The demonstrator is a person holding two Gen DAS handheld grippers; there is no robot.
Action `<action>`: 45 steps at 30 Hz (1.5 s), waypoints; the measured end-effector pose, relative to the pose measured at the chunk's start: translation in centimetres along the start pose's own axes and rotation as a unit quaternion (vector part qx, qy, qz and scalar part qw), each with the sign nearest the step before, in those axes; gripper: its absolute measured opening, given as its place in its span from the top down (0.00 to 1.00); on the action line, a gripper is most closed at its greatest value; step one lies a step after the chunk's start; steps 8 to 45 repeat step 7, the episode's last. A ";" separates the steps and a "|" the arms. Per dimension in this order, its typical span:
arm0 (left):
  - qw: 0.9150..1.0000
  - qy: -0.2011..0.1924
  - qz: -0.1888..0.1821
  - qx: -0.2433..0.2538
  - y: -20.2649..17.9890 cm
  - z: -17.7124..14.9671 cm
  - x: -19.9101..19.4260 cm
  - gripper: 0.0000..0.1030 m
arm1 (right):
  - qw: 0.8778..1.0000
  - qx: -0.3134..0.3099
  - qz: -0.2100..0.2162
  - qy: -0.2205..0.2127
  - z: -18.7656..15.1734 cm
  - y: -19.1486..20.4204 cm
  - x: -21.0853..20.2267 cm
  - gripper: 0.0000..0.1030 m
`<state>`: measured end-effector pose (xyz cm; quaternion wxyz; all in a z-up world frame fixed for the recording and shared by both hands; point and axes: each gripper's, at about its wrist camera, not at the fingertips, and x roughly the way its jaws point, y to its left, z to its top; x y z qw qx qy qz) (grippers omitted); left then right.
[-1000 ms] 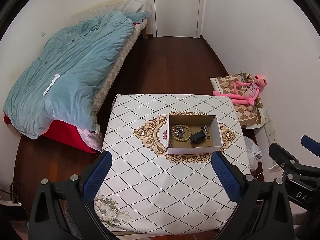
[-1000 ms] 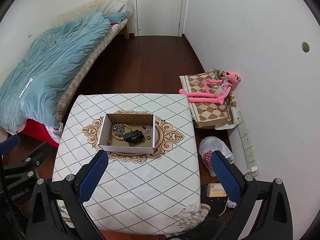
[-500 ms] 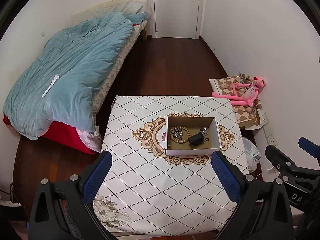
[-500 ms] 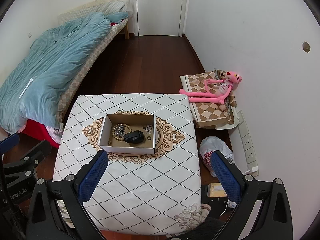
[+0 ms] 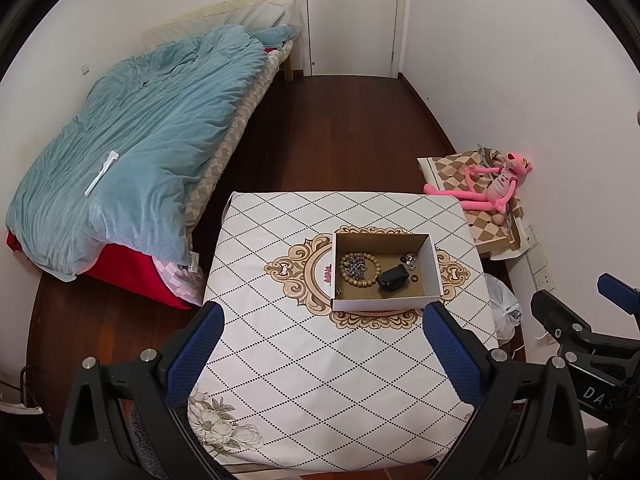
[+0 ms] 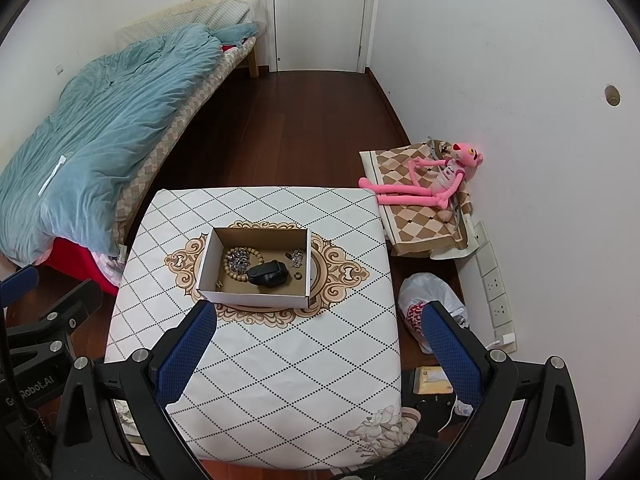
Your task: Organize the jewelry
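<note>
A white cardboard box [image 5: 386,303] stands in the middle of a small table [image 5: 320,360] covered with a diamond-patterned cloth. In it lie a wooden bead bracelet [image 5: 355,277], a black watch [image 5: 393,279], a small sparkly piece [image 5: 411,259] and a small ring [image 5: 414,279]. The box also shows in the right wrist view [image 6: 256,300], with the bracelet [image 6: 236,266] and watch [image 6: 268,274]. My left gripper [image 5: 320,332] is open and empty, held high above the table's near side. My right gripper [image 6: 316,332] is open and empty, also high above the near side.
A bed with a blue quilt [image 5: 140,152] stands left of the table. A pink plush toy [image 5: 492,188] lies on a checked cushion by the right wall. A white plastic bag [image 6: 430,300] sits on the floor right of the table. A door [image 5: 352,16] is at the far end.
Both grippers have drawn slightly back and up, so the table and box look a little smaller. Both stay open and empty. Nothing in the box has moved.
</note>
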<state>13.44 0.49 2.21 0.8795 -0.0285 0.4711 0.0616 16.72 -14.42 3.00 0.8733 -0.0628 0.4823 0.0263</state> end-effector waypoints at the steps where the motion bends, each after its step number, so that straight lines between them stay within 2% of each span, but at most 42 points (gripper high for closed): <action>1: 1.000 0.000 0.000 -0.001 0.0 0.1 0.0 0.02 | 1.000 0.000 0.001 0.001 0.0 0.0 0.0 0.00; 45: 1.000 -0.004 0.002 -0.002 0.2 0.1 0.0 0.02 | 1.000 -0.002 0.000 0.002 -0.2 0.1 -0.1 0.00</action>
